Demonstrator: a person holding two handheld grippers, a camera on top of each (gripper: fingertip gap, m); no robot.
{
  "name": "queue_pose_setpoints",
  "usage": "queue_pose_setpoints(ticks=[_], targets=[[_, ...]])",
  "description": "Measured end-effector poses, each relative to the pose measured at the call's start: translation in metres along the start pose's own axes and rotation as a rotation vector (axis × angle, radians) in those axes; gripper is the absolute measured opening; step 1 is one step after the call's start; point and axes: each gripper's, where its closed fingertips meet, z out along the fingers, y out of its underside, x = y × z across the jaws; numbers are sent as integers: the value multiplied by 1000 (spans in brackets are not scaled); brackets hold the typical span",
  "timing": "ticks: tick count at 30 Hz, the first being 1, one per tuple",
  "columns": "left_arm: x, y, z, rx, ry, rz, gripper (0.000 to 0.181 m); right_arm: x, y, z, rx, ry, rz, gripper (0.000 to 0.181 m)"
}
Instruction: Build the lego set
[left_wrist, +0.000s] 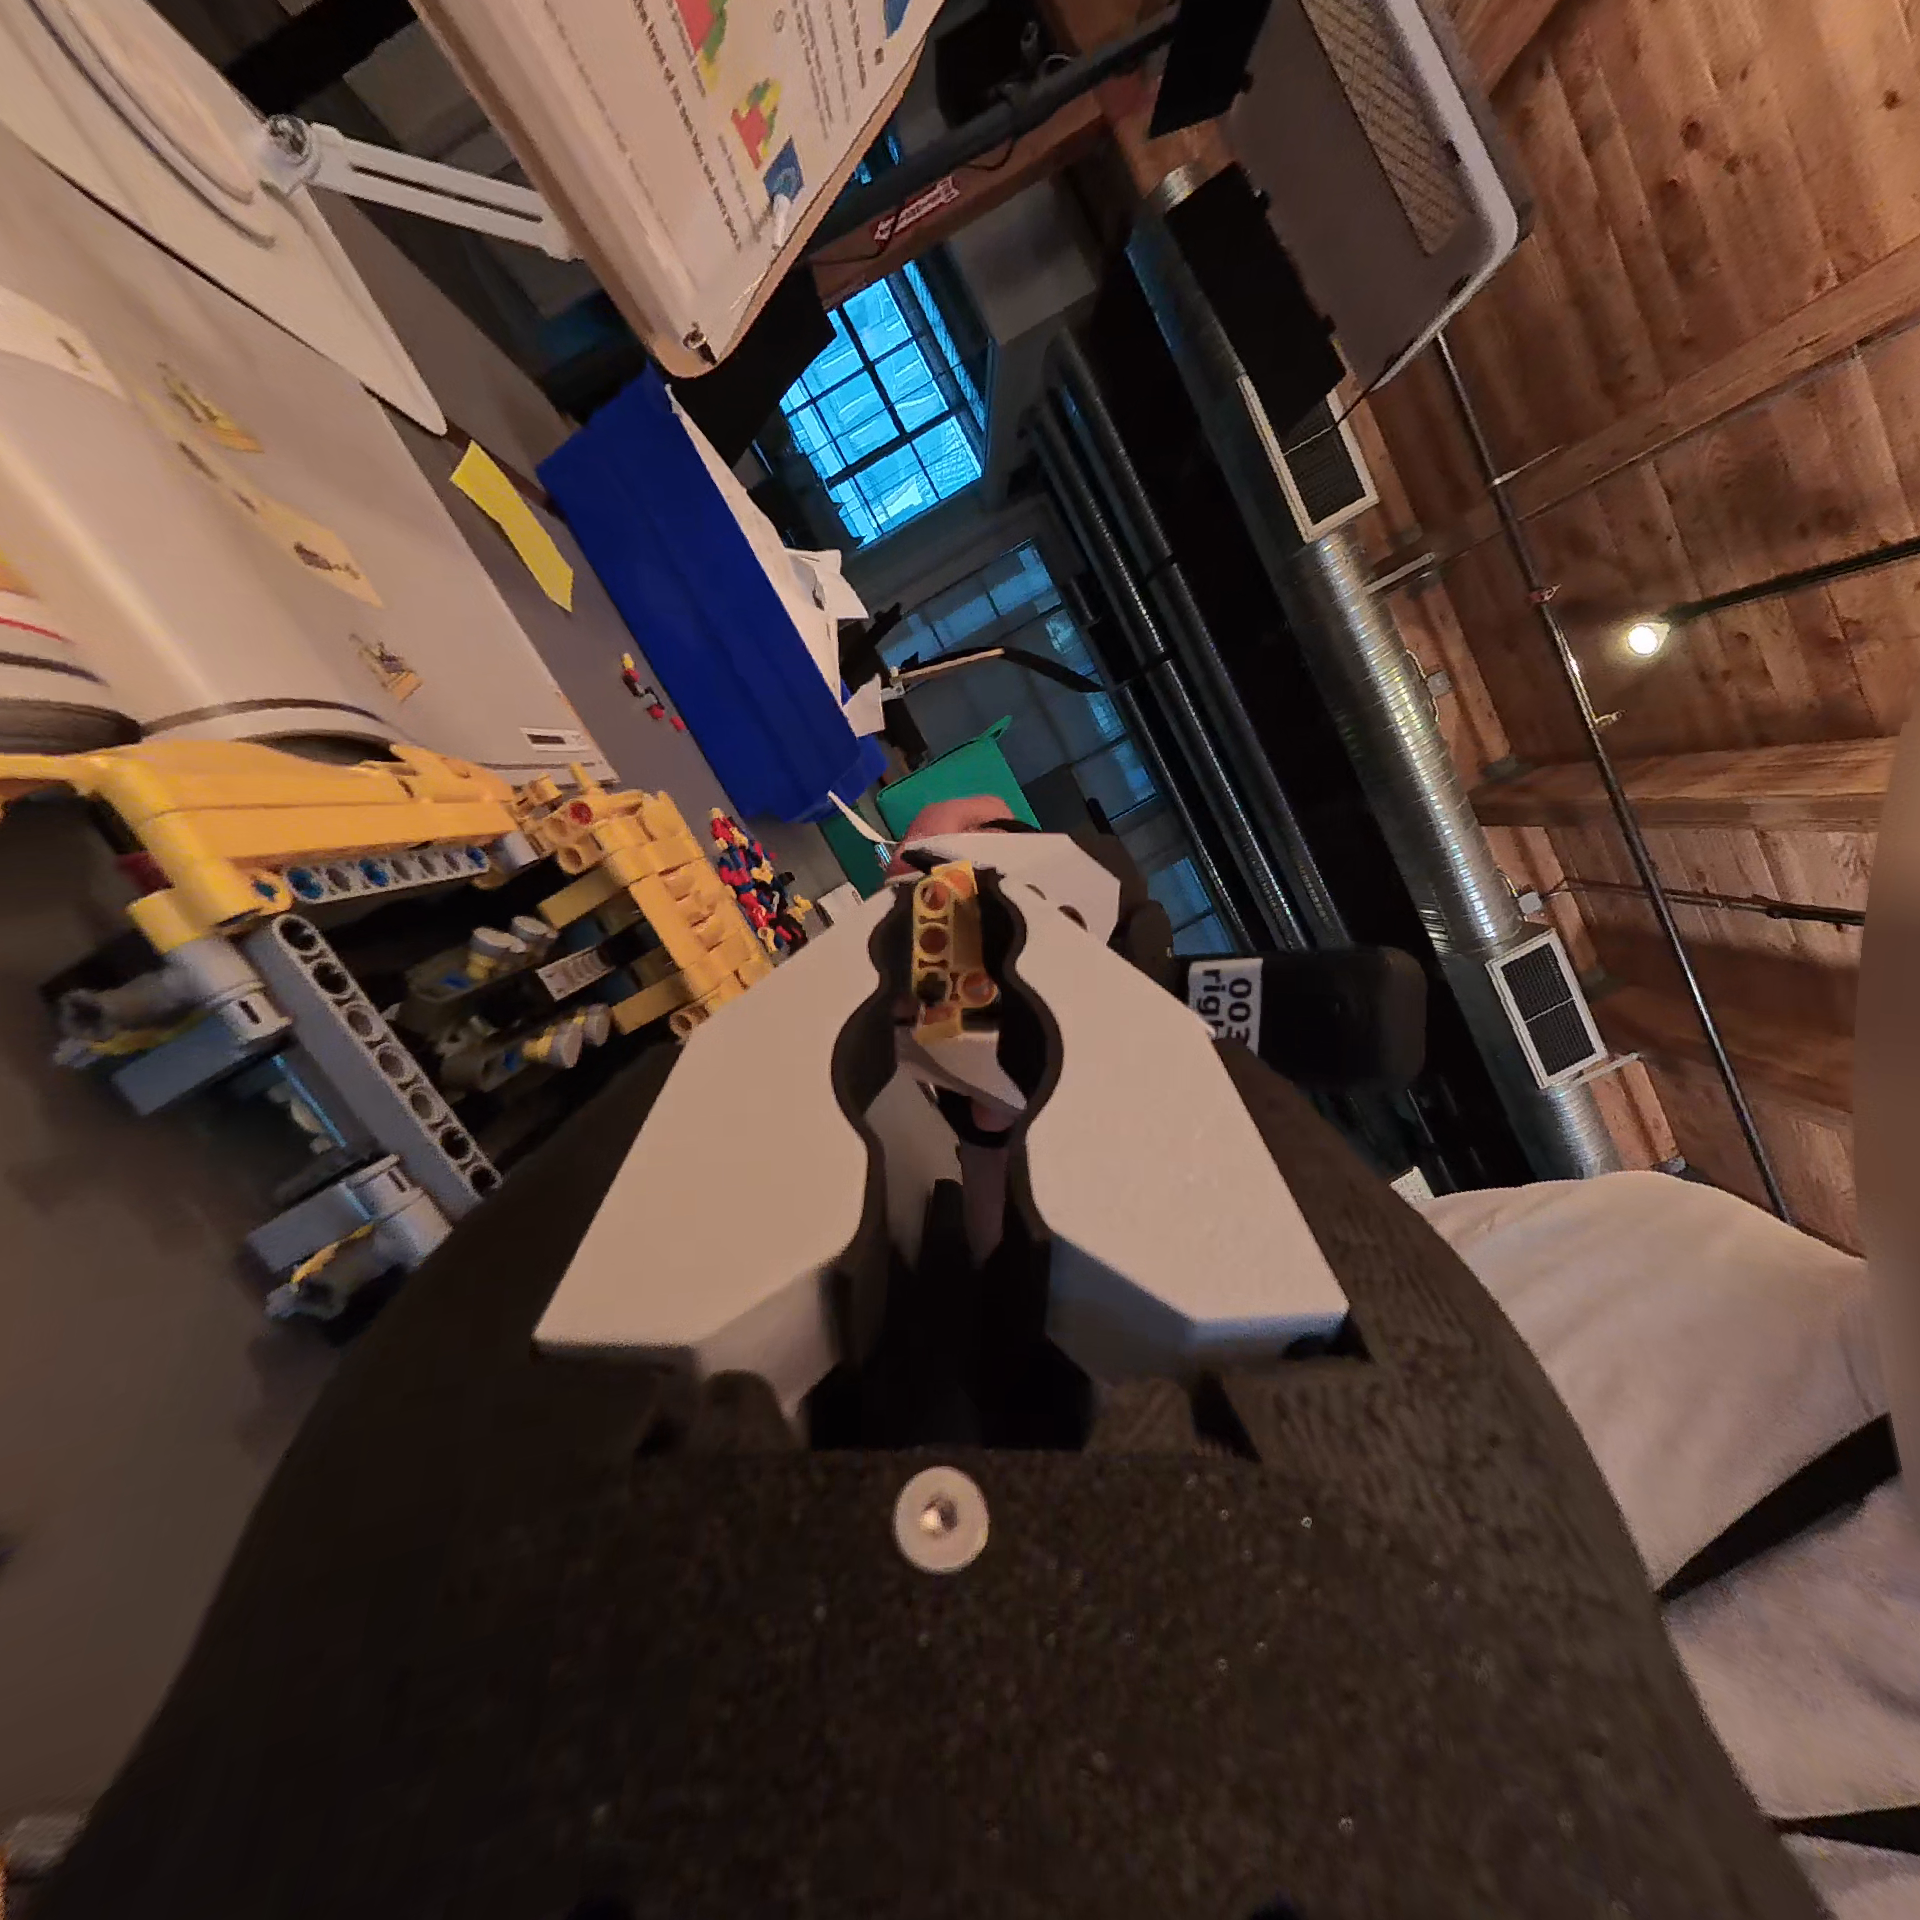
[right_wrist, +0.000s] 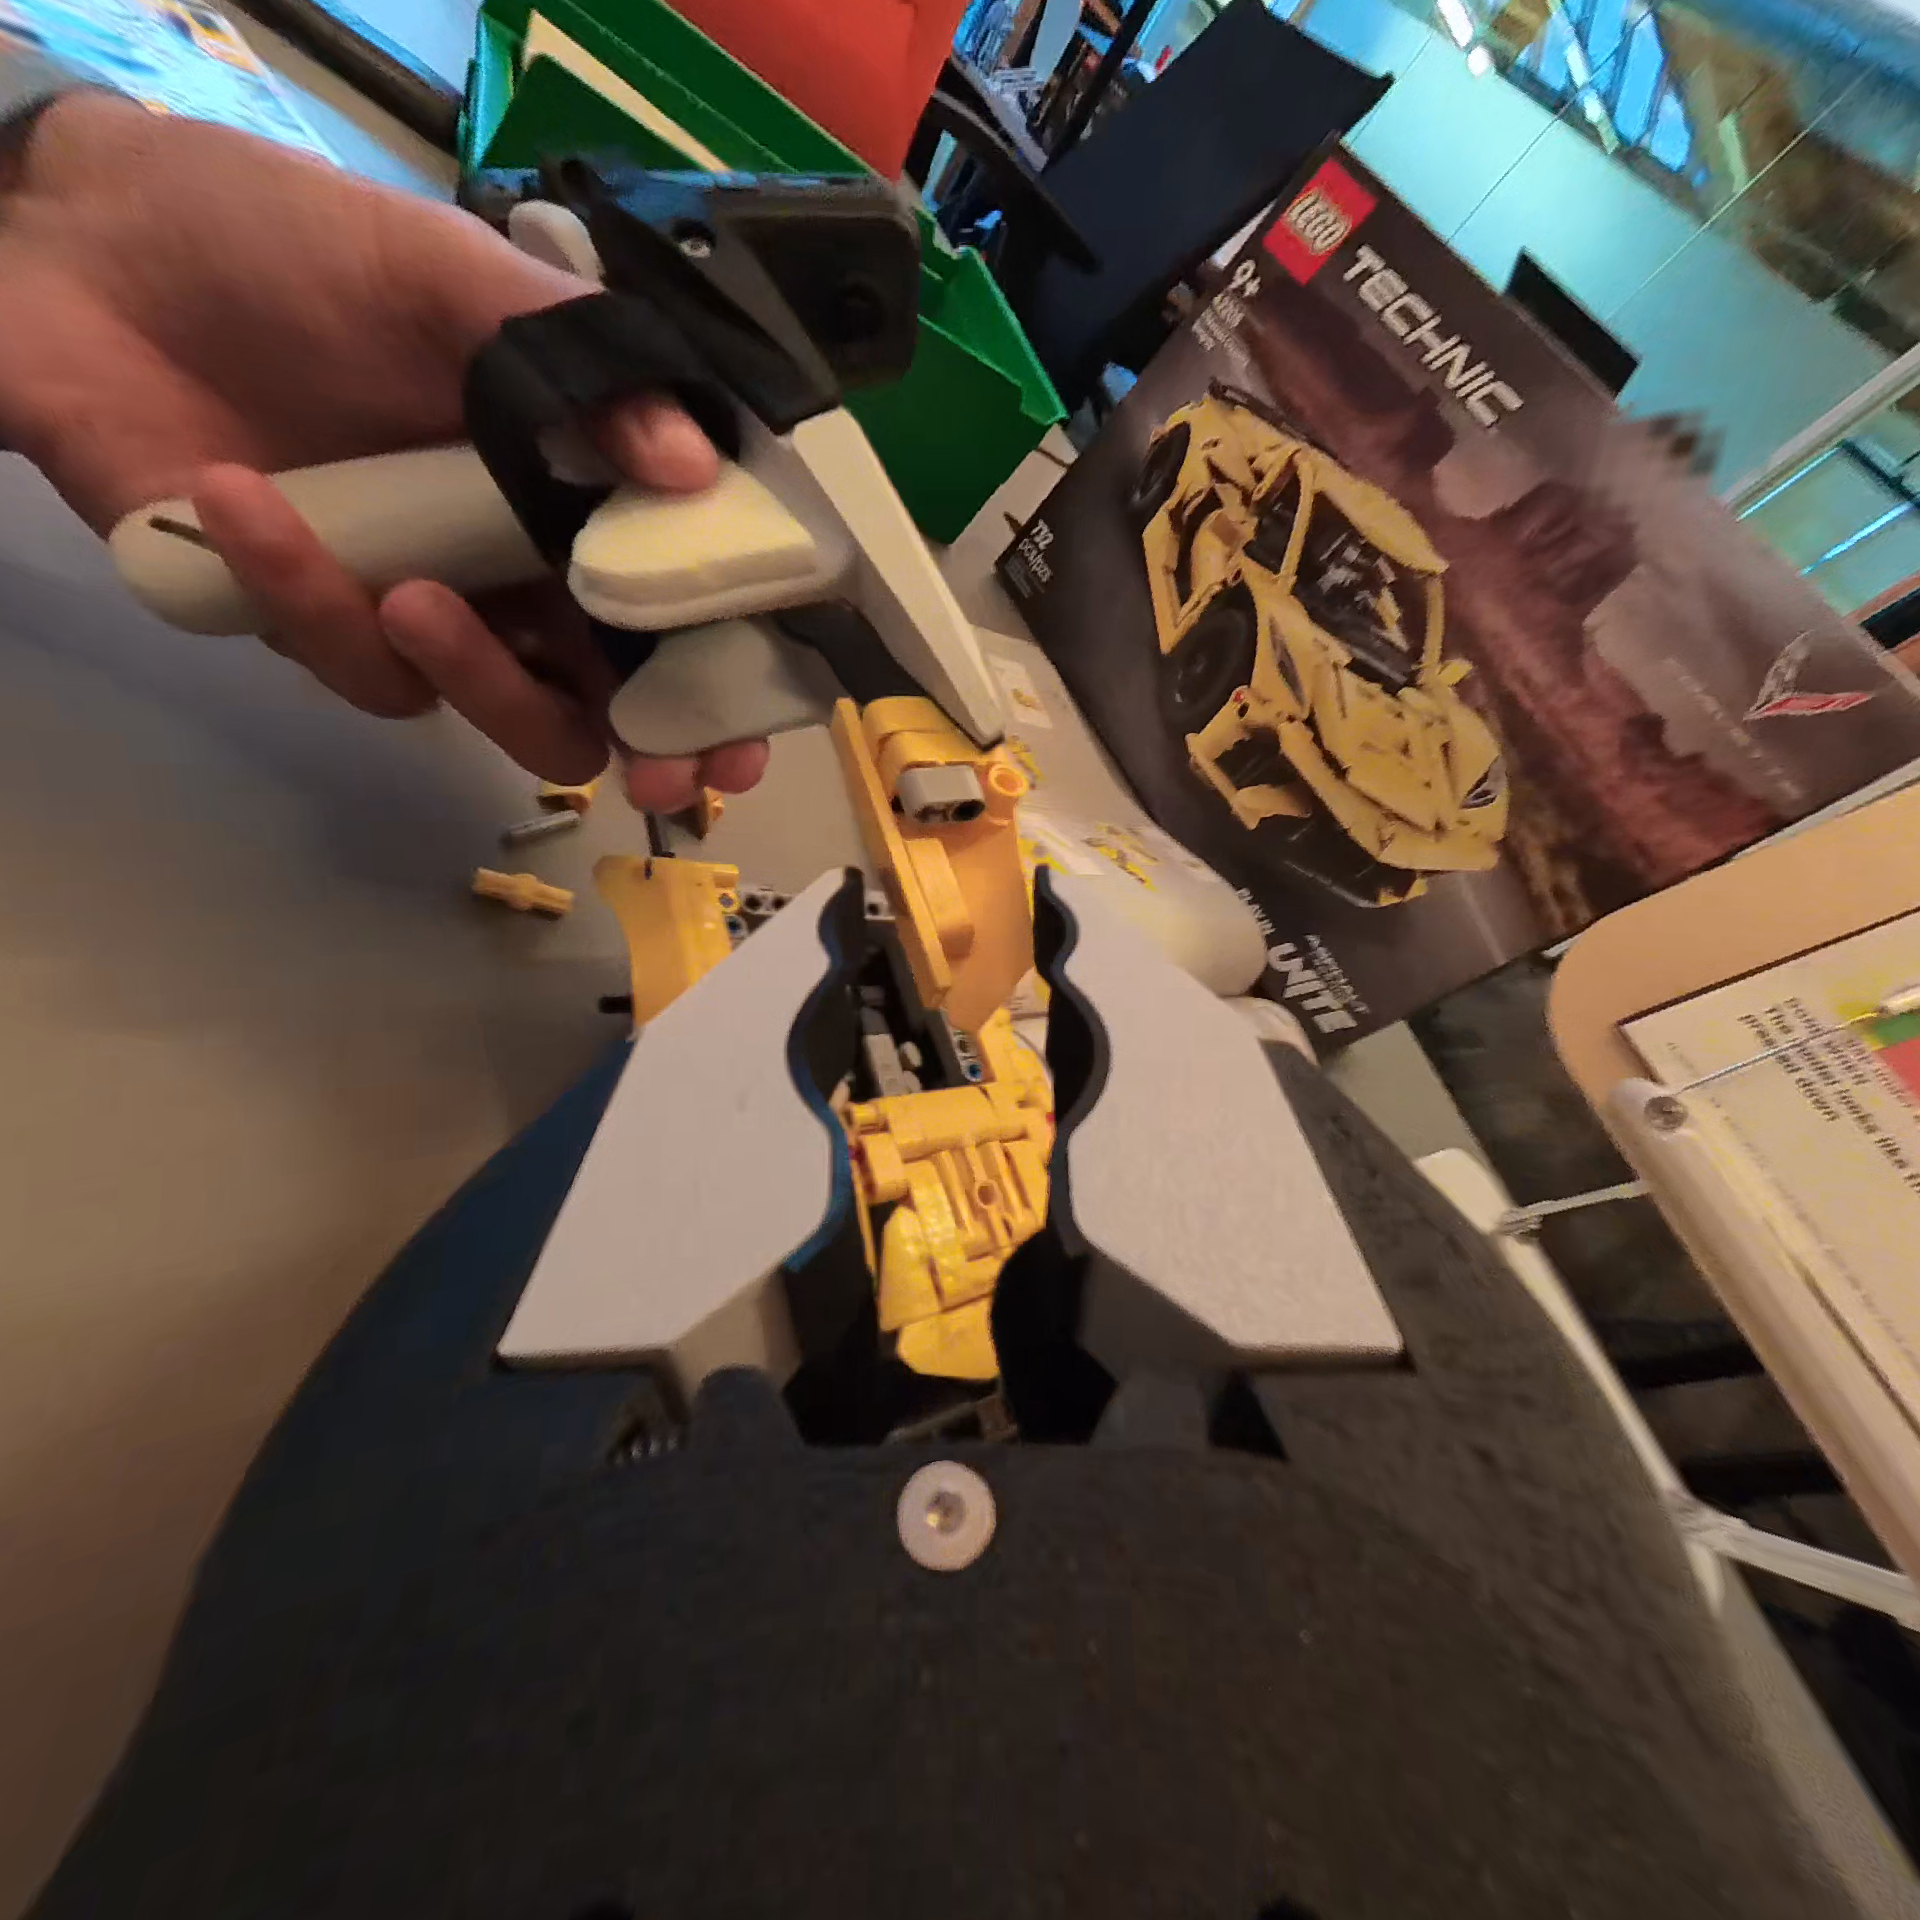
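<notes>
Grey tabletop (right_wrist: 260, 1039) carries the work, with a boxed set showing a yellow sports car (right_wrist: 1455, 623) propped at the back and green plastic bins (right_wrist: 935, 395) behind it. Seen from the right wrist camera, the right gripper (right_wrist: 940, 935) has its pale grey fingers (right_wrist: 707, 1122) parted to a moderate gap, and the partly built yellow brick car body (right_wrist: 945, 1174) sits low between them; whether the pads actually press on it cannot be told. A person's hand (right_wrist: 312, 436) brings the left gripper (right_wrist: 982, 727) down from the upper left, its tip touching the raised yellow panel at the top of the model.

From the left wrist camera, the left gripper's fingers (left_wrist: 727, 1143) are drawn nearly together around a small yellow holed brick beam (left_wrist: 951, 956), which stands lengthwise right at the fingertips. Loose red and blue pins (left_wrist: 748, 862) lie beside a blue plastic bin (left_wrist: 686, 582)
</notes>
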Motion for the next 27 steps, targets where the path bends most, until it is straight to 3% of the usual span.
queue_pose_setpoints(ticks=[4,9,19,22,27], targets=[[-2,8,3,-49,-17,22,12,-5,1,-1,-7,-45,30,35],[0,17,7,-103,-42,147,12,-11,5,-3,-45,-128,120,26],[12,22,8,-147,12,225,15,-14,-1,-10,-48,-253,226,26],[21,17,6,-128,19,348,27,-10,-5,-13,-27,-236,222,26],[33,19,1,-120,14,589,26,-8,-11,-16,8,-212,189,26]])
